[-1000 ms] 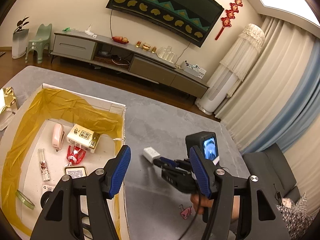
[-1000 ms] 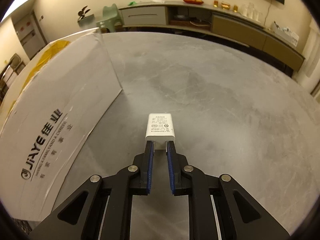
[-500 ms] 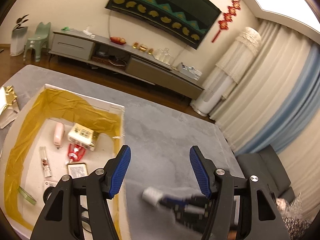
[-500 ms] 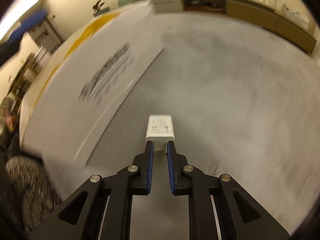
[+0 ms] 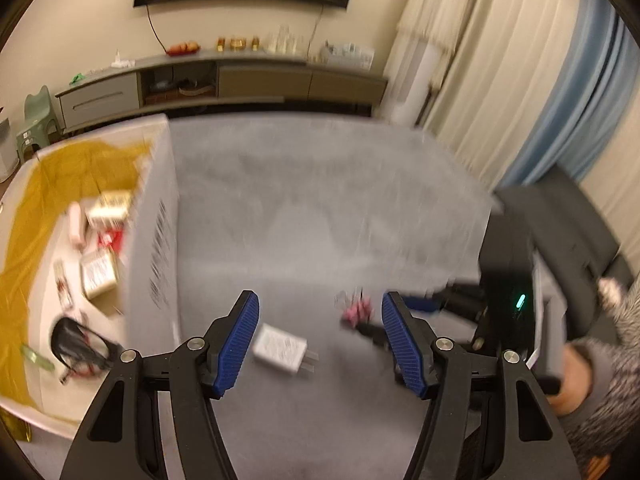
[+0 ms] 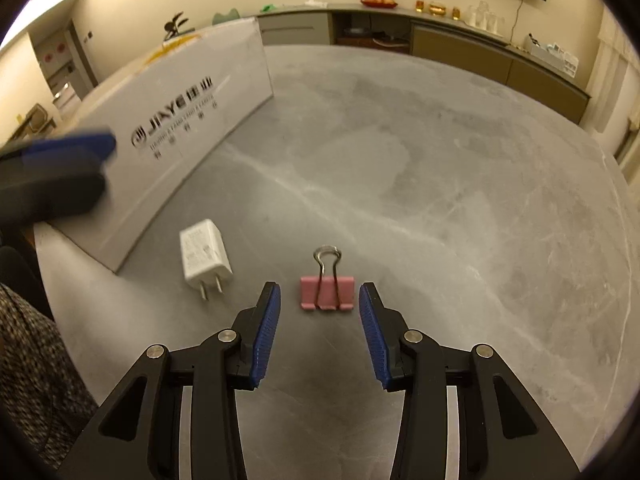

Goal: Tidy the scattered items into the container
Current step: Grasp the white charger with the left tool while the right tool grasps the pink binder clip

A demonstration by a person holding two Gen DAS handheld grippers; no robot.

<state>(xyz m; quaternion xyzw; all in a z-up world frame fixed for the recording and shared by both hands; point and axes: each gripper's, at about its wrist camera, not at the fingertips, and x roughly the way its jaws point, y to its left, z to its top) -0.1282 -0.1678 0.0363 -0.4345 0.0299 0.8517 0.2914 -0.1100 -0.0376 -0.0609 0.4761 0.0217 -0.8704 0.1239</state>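
Note:
A white plug charger (image 6: 205,258) lies flat on the grey table beside the white cardboard box (image 6: 188,120). My right gripper (image 6: 319,328) is open and empty, its blue pads either side of a pink binder clip (image 6: 327,291) just ahead. In the left wrist view the left gripper (image 5: 320,340) is open and hovers over the charger (image 5: 280,349), with the pink clip (image 5: 357,312) and the right gripper's black body (image 5: 472,304) to its right. The box (image 5: 154,216) is lined with yellow and holds several small items.
Black glasses (image 5: 80,342), small cartons (image 5: 98,278) and a pink tube lie inside the box. A person's grey knit sleeve (image 5: 604,368) is at the right. A dark chair (image 5: 560,224) stands past the table's right edge; a long sideboard (image 6: 440,44) lines the far wall.
My right gripper let go of the charger, which now lies on the table, opened, and shifted right to the pink clip. The left gripper swung down over the charger.

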